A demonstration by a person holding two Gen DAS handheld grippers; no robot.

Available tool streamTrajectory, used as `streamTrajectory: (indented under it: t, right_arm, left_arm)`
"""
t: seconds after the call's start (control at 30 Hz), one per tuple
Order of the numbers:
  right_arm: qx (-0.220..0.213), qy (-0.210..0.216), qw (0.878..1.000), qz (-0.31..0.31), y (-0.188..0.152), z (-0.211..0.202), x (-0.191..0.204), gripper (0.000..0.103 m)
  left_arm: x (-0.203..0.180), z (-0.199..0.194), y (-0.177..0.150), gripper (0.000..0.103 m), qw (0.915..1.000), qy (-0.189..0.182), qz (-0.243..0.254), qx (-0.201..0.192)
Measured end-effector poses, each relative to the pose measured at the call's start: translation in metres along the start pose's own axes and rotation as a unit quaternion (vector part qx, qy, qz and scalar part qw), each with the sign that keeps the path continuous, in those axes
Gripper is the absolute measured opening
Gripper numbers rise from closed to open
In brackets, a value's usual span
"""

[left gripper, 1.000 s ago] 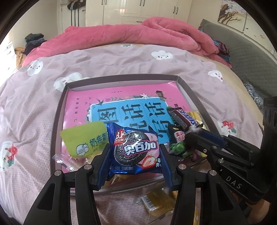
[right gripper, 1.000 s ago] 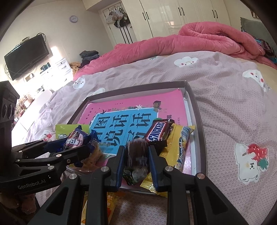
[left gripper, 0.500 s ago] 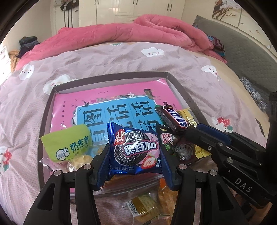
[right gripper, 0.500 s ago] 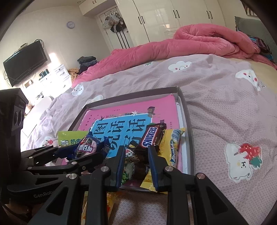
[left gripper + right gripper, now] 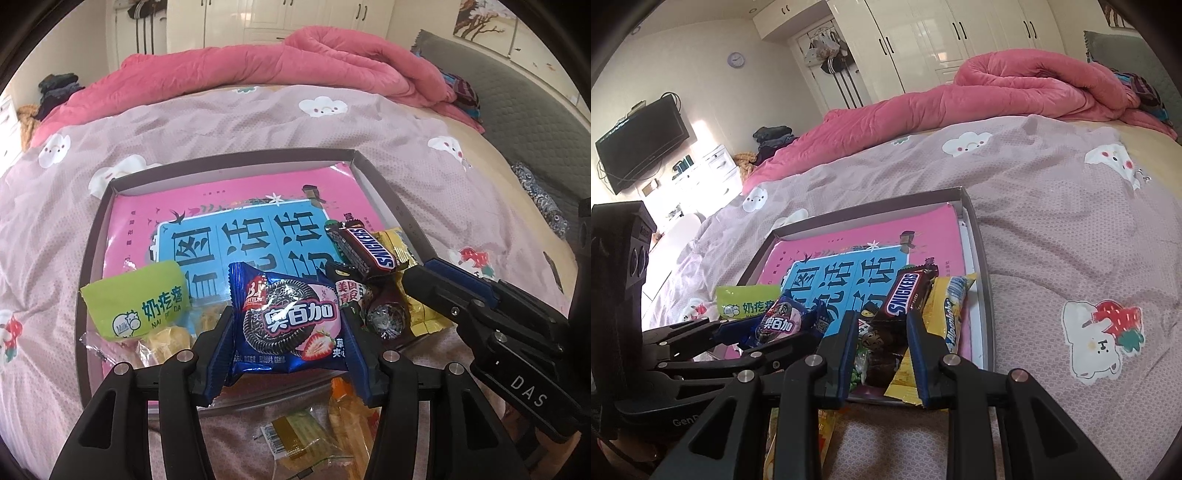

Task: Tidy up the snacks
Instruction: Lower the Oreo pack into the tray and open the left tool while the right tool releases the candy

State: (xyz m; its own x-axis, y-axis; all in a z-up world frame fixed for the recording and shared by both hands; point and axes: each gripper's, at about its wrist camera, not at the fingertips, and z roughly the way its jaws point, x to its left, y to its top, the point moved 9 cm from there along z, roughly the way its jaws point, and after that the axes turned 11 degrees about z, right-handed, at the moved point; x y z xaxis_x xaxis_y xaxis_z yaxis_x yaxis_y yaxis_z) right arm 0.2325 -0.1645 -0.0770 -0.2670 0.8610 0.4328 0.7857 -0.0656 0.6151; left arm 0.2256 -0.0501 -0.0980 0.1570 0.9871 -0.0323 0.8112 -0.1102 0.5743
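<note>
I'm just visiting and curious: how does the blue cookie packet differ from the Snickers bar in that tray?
The blue cookie packet is wide, squarish and bright blue with a pink patch; the Snickers bar is narrow, long and dark brown. The packet is held up between the fingers of the left gripper; the bar lies slantwise on other snacks in the tray, with no gripper on it. Both are sealed, wrapped snacks.

Left gripper fingers clamped, right gripper narrow
</note>
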Motion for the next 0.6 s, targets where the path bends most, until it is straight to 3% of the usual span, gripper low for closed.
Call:
streamTrajectory:
  t: [0.43,0.6]
  right_arm:
    - [-0.002,0.001,1.0,0.002,0.001,-0.003,-0.001,0.028]
    - [-0.008,0.004,1.0,-0.001,0.003,-0.006,0.0,0.033]
  left_arm:
    - [0.005,-0.005,-0.001,0.065,1.0,-0.001,-0.01,-0.001]
    - [0.008,-0.01,-0.001,0.068,0.9999,0.003,-0.013,-0.003]
